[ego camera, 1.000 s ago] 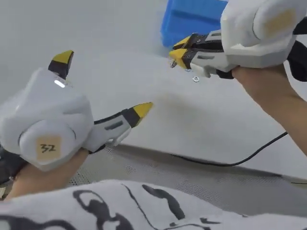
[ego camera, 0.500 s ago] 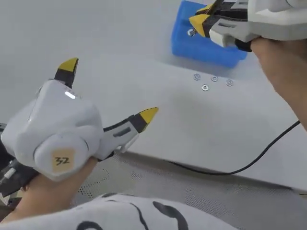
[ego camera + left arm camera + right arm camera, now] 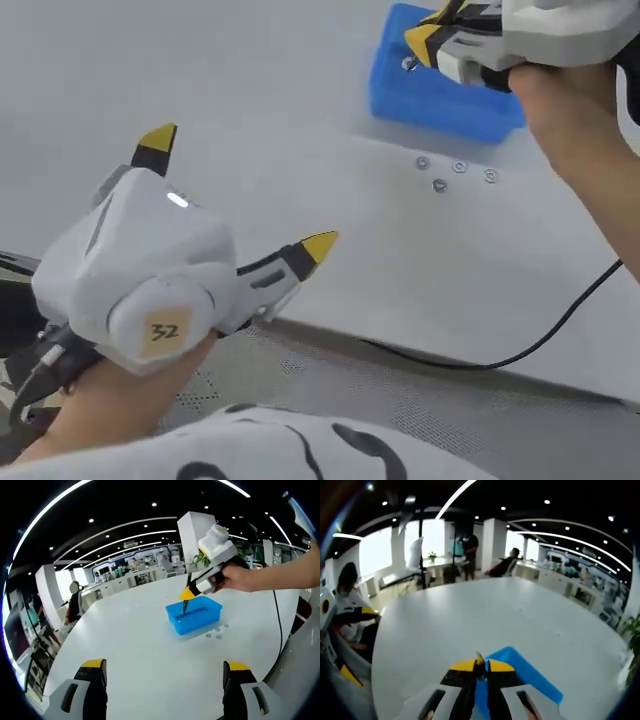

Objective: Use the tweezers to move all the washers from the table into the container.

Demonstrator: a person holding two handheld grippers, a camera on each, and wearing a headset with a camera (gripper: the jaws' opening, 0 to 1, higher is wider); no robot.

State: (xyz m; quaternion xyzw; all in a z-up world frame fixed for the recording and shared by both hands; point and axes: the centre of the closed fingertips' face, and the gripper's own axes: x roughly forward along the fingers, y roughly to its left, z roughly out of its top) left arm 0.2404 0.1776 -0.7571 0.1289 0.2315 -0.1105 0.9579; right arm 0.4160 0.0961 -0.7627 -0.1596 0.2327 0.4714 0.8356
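One white table (image 3: 250,90), blue container (image 3: 445,100) on far part. Idle left gripper (image 3: 238,192) is wide open, holds nothing. Over container, right gripper (image 3: 425,40) has jaws closed on tweezers (image 3: 184,605). Tweezers long axis near vertical, tips point down into container. Tips seem pinched; washer between them, cannot tell. Four washers (image 3: 438,185) lie on table just beside container. Advice: bring tips low over container middle and ease grip slowly, so washer drops inside and tweezers do not slip.

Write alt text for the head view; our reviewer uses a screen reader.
The right gripper, shut on tweezers, hovers over a blue container at top right, with four washers lying on the white table just beside it. The left gripper is held open at lower left.
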